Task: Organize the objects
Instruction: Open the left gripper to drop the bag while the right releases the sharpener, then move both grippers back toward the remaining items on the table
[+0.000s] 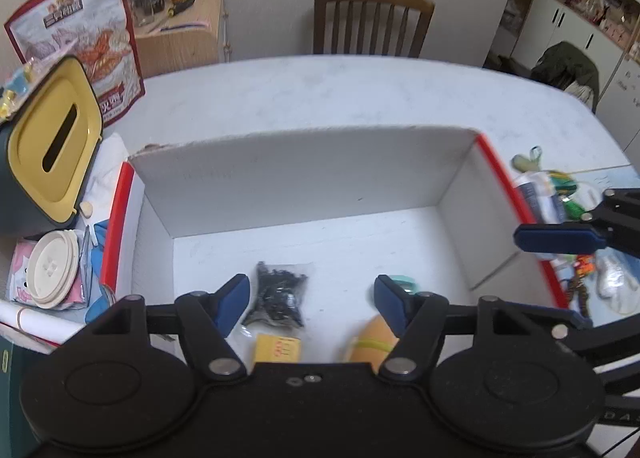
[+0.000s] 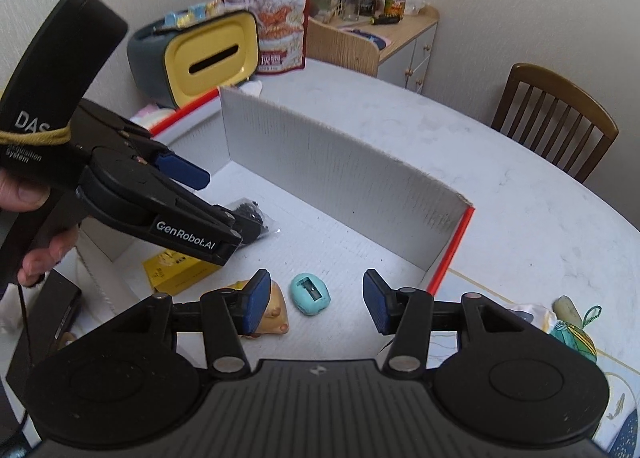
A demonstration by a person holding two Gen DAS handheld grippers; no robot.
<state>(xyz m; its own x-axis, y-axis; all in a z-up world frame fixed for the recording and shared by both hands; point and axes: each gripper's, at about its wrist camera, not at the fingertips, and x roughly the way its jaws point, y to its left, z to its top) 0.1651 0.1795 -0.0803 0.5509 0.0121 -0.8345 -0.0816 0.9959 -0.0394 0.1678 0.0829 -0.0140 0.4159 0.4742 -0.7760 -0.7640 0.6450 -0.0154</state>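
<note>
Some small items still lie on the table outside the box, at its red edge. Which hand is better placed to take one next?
The right gripper, probably. The leftover items lie beside the box's red edge, on its side, and its jaws are open and empty. The left gripper hangs over the box's other end.

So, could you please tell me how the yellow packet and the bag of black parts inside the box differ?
The yellow packet is opaque, flat-sided and box-shaped; the bag of black parts is clear, crumpled plastic with dark contents. The packet lies nearer the cameras, the bag farther in. Both rest loose on the cardboard box floor.
</note>
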